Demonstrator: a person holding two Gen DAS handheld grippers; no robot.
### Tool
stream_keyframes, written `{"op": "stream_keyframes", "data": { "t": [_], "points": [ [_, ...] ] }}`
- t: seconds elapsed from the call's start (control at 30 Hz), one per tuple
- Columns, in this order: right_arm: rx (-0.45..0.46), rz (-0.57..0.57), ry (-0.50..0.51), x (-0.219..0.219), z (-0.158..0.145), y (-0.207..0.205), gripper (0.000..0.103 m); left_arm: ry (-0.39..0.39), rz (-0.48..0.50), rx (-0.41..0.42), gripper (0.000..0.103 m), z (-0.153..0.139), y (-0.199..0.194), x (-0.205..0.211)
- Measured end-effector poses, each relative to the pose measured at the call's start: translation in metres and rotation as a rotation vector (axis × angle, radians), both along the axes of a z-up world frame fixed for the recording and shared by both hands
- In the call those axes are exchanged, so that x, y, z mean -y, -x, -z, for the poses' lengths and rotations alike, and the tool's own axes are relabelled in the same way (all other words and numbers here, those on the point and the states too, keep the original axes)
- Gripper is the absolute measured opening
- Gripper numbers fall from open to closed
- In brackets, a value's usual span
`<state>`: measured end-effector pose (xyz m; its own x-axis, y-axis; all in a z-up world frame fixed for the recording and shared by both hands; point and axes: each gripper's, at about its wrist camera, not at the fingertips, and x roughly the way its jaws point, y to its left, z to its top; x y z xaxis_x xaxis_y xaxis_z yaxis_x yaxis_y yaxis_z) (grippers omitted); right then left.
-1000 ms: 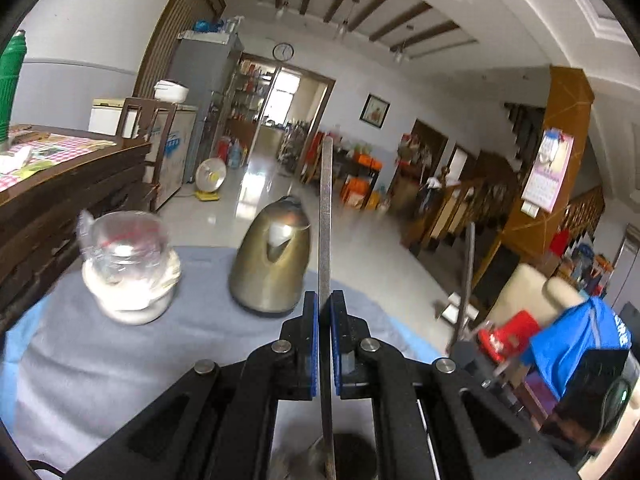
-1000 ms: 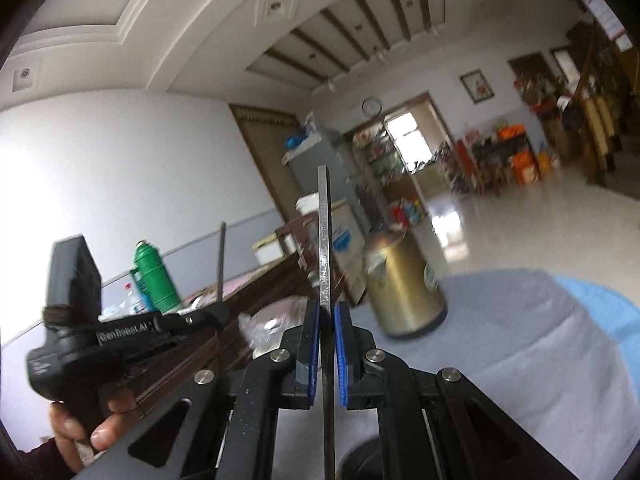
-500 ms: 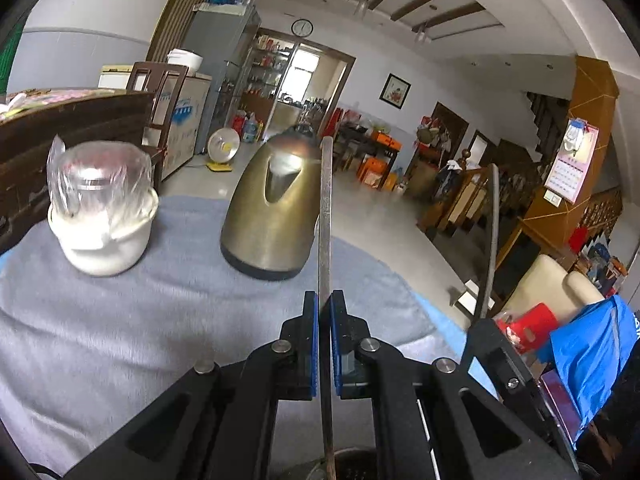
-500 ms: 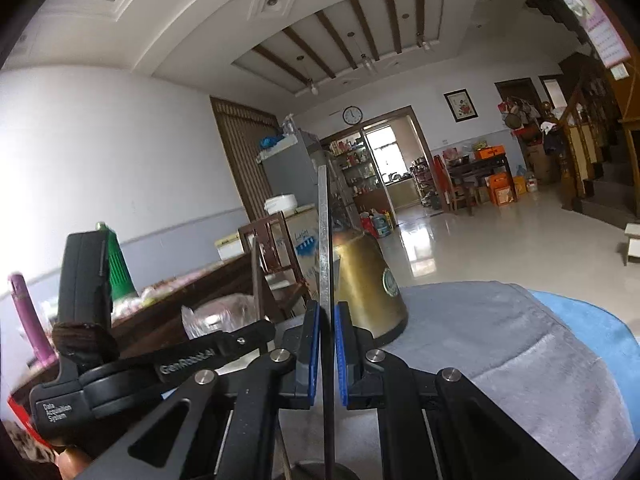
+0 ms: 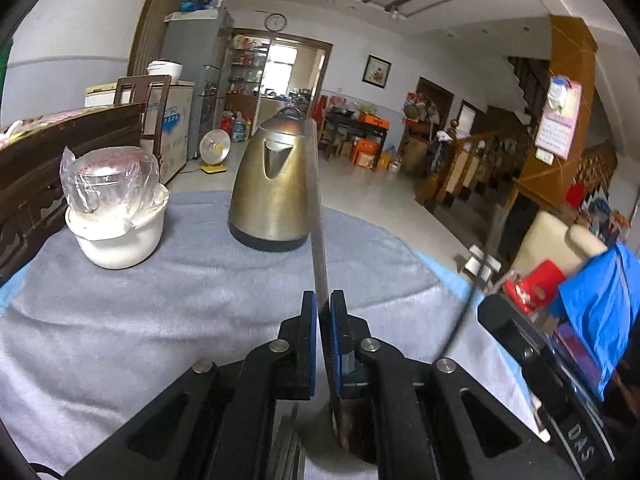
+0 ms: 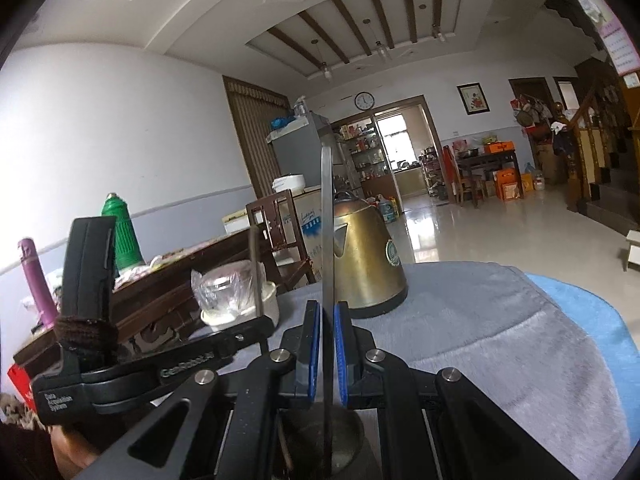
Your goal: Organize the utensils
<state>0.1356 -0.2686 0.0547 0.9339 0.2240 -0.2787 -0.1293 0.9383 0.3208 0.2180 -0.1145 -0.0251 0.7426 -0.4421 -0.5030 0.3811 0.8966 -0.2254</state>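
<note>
- Left gripper (image 5: 324,312) clamped tight on a flat metal utensil handle (image 5: 316,216), upright over grey cloth (image 5: 160,300).
- Right gripper (image 6: 326,320) pinches second metal handle (image 6: 327,216), upright.
- Brass kettle (image 5: 272,184) and white bowl (image 5: 120,236) beyond.

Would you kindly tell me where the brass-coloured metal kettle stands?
In the left wrist view, the brass-coloured metal kettle stands on the grey cloth, right of the white bowl.

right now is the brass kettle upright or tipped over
Upright. The kettle stands on its dark base on the grey cloth, lid knob on top, spout facing up.
</note>
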Motion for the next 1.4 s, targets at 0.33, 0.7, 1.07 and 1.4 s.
{"op": "stream_keyframes", "data": {
  "t": [0.33, 0.7, 1.07, 1.4],
  "points": [
    [-0.090, -0.013, -0.018, 0.000, -0.003, 0.040, 0.012, -0.113, 0.030, 0.033, 0.042, -0.003, 0.056, -0.031],
    [-0.171, -0.058, -0.120, -0.009, 0.009, 0.095, 0.062, -0.207, -0.091, -0.153, 0.054, 0.052, 0.093, -0.095],
    [-0.457, -0.133, -0.099, -0.057, 0.070, 0.073, 0.030, -0.187, -0.100, -0.320, 0.054, 0.092, 0.110, -0.120],
    [-0.645, -0.149, -0.039, -0.096, 0.106, 0.047, 0.020, -0.149, -0.057, -0.441, 0.028, 0.110, 0.103, -0.124]
  ]
}}
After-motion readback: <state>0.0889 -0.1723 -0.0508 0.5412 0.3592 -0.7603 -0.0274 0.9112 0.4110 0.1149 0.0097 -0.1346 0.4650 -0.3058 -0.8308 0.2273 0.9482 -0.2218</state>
